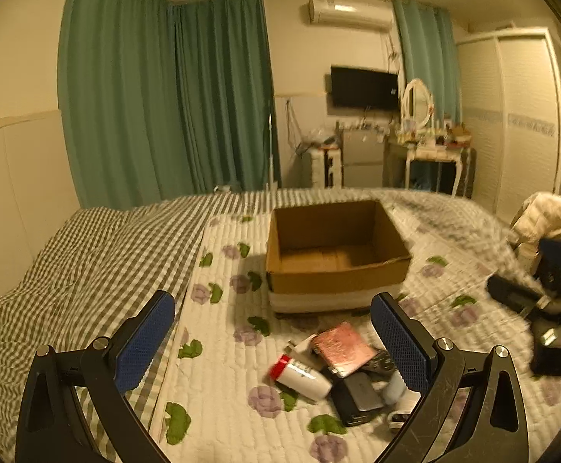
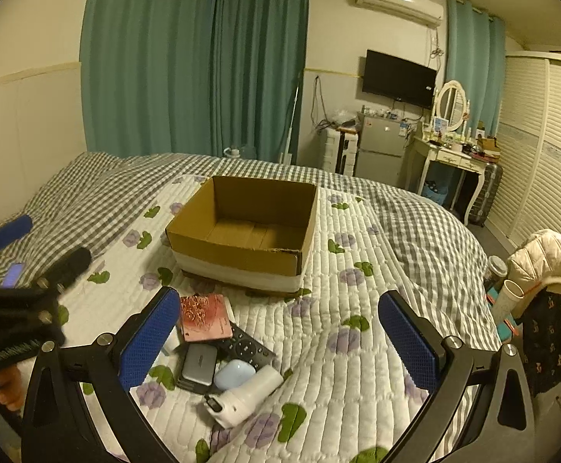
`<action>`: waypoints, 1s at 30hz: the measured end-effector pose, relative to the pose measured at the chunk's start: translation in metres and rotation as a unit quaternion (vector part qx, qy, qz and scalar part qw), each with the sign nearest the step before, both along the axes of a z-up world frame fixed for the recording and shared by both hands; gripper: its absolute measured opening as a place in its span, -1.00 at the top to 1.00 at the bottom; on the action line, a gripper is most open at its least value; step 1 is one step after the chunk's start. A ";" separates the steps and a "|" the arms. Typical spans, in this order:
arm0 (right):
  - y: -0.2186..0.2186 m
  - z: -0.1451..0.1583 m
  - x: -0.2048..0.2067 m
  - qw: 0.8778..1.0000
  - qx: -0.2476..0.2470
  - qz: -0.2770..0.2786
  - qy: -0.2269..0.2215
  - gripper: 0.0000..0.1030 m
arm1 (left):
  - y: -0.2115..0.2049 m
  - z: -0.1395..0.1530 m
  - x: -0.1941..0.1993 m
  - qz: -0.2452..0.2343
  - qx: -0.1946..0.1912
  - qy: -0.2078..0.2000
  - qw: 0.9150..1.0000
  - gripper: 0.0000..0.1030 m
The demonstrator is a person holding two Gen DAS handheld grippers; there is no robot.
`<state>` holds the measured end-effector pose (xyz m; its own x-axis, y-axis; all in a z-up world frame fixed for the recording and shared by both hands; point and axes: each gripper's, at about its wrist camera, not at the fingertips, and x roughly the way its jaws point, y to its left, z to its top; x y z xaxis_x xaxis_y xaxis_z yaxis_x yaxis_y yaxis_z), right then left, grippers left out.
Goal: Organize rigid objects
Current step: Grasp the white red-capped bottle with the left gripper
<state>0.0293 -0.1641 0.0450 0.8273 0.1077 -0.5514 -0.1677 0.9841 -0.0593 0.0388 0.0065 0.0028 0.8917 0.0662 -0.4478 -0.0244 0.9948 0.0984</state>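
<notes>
An empty open cardboard box (image 1: 338, 247) (image 2: 242, 231) stands on the quilted bed. In front of it lies a pile of rigid things: a pink case (image 1: 340, 347) (image 2: 203, 316), a black remote (image 2: 245, 347), a grey power bank (image 1: 361, 389) (image 2: 199, 364), a light blue earbud case (image 2: 232, 374), and a white bottle-shaped device (image 1: 303, 376) (image 2: 247, 395). My left gripper (image 1: 272, 343) is open and empty, above the pile. My right gripper (image 2: 280, 343) is open and empty, above the pile's right side.
A grey checked blanket (image 1: 68, 270) covers the bed's left and far side. A chair with a cream jacket (image 2: 546, 262) stands right of the bed. Curtains, a fridge, a dressing table and a wardrobe line the far walls.
</notes>
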 end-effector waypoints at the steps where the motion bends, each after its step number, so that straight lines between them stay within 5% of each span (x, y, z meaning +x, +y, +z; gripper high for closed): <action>1: 0.001 -0.001 0.006 1.000 -0.002 0.003 0.006 -1.00 | 0.001 -0.007 0.007 0.002 0.001 0.011 1.000 -1.00; 10: 0.010 -0.058 0.058 0.996 -0.020 0.023 0.084 -1.00 | 0.003 -0.105 0.060 -0.004 0.032 0.153 0.988 -1.00; 19: 0.011 -0.093 0.076 0.992 -0.001 0.043 0.122 -1.00 | -0.011 -0.155 0.080 -0.035 0.069 0.244 0.967 -0.99; 26: -0.004 -0.107 0.088 0.986 0.028 0.029 0.164 -1.00 | -0.037 -0.164 0.096 -0.076 0.122 0.257 0.956 -0.99; 30: -0.011 -0.109 0.088 0.986 0.036 0.019 0.164 -1.00 | -0.032 -0.165 0.103 -0.086 0.094 0.259 0.958 -0.95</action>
<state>0.1174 -0.1751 -0.0637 0.6004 0.1839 -0.7782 -0.2024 0.9765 0.0746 0.1414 -0.0253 -0.1618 0.5589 0.0609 -0.8270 0.2381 0.9435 0.2303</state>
